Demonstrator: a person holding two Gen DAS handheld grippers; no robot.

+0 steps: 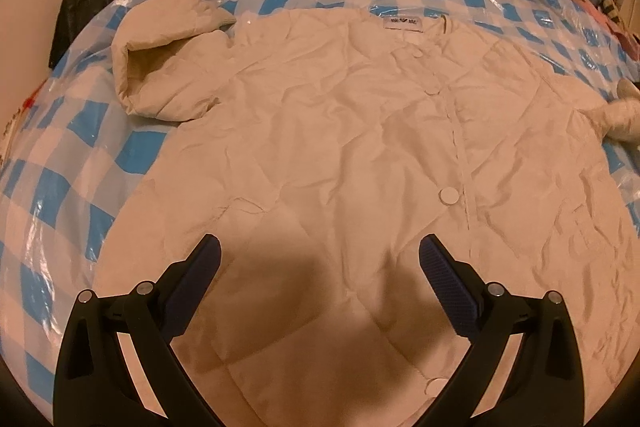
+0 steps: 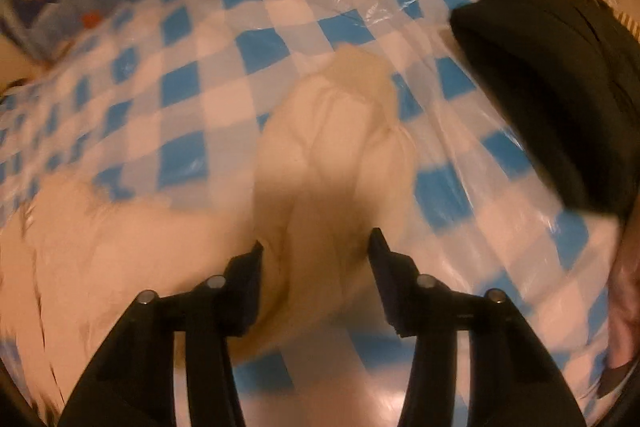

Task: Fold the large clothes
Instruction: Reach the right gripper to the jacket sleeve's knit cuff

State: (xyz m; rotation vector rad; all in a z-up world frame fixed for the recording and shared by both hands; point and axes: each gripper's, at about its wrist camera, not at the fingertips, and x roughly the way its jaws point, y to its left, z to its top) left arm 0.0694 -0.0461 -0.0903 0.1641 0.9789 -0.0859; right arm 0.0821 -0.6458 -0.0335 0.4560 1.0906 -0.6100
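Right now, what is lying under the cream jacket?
Under the cream jacket lies a blue and white checked plastic sheet, showing all around its edges. What the sheet itself covers cannot be seen, and the part directly beneath the jacket is hidden.

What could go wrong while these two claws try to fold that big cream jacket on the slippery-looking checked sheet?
The right gripper straddles the sleeve, but the blur hides whether it pinches, so the sleeve might slip free. The plastic sheet looks slick, so the jacket may slide. The left gripper hangs open, pinning nothing.
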